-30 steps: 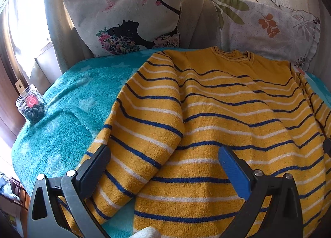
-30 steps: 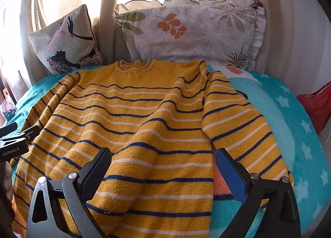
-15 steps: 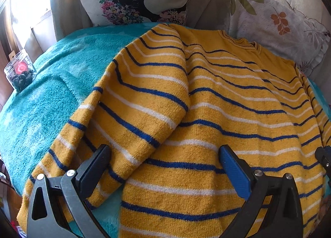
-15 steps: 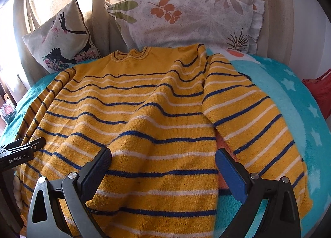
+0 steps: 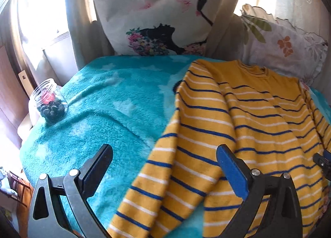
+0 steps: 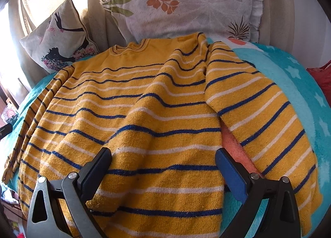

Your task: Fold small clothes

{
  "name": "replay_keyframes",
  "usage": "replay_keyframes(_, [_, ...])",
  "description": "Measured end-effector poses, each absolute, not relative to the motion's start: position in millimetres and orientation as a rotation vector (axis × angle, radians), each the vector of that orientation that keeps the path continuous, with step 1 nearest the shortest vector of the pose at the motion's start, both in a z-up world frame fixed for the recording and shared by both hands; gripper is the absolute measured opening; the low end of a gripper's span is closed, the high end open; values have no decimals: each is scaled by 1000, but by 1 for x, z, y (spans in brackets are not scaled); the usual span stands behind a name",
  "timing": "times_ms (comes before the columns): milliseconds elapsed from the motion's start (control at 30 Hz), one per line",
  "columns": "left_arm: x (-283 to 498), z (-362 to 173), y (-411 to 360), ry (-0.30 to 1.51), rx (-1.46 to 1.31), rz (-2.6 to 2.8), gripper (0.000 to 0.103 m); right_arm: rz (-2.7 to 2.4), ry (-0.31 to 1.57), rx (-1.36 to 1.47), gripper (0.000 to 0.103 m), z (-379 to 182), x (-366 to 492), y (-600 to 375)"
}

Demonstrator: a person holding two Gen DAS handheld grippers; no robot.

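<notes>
A yellow knitted sweater with blue and white stripes [image 6: 149, 114] is spread flat, neck away, on a fluffy turquoise star-patterned blanket [image 5: 99, 114], presumably laid out for folding. The left gripper [image 5: 163, 167] is held wide open, empty, one sleeve [image 5: 165, 186] lying between its fingers. The right gripper [image 6: 163, 167] is likewise spread, empty, hem between its fingers. No fold made yet.

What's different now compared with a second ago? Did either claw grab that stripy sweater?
No grab. The left gripper swung toward the sweater's left sleeve, so more teal blanket and the glass jar show. The right gripper moved in closer over the hem. Both grippers stayed open and empty; the sweater stayed spread flat, pillows unmoved.
</notes>
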State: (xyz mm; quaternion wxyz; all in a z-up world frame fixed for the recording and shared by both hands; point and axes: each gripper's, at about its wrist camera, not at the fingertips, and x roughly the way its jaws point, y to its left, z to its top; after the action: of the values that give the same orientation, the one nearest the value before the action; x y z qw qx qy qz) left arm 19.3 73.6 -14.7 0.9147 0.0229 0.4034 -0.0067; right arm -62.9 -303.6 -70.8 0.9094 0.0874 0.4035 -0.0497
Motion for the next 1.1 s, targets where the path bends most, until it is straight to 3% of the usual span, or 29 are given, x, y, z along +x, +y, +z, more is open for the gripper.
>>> replay_keyframes(33, [31,-23,79,868,41,-17,100,-102,832,179,102,-71,-63,-303])
replay_keyframes(100, [49,-41,87,945,14,-44,82,-102,832,182,102,-71,-63,-304])
replay_keyframes(133, [55,-49,89,992,-4,-69,48,-103,831,183,102,-71,-63,-304])
replay_keyframes(167, [57,-55,92,1031,-42,-100,32,-104,832,184,102,-71,-63,-305])
replay_keyframes(200, [57,-53,93,1008,-66,-104,29,-104,832,183,102,-71,-63,-305])
replay_keyframes(233, [57,-51,93,1003,-59,-100,15,-106,834,180,102,-71,-63,-305])
replay_keyframes(267, [57,-49,93,1002,-40,-86,11,-107,837,175,102,-71,-62,-304])
replay_keyframes(367, [64,-35,113,948,21,79,6,-111,843,160,102,-72,-61,-303])
replay_keyframes(500, [82,-13,159,871,92,347,5,-111,846,156,102,-73,-59,-302])
replay_keyframes(633, [65,12,184,827,-18,310,9,-90,830,167,102,-71,-61,-302])
replay_keyframes(700, [45,19,174,808,-14,255,30,-40,772,176,95,-60,-72,-308])
replay_keyframes(733, [35,21,168,798,-11,223,51,-48,737,159,94,-52,-81,-312])
replay_keyframes(767, [24,24,160,781,-7,196,61,-75,696,136,94,-42,-93,-319])
replay_keyframes(900, [-7,24,129,752,-22,89,62,-255,609,43,98,-16,-131,-353])
replay_keyframes(1100, [-30,10,90,791,-117,-56,61,-388,790,70,99,-58,-124,-414])
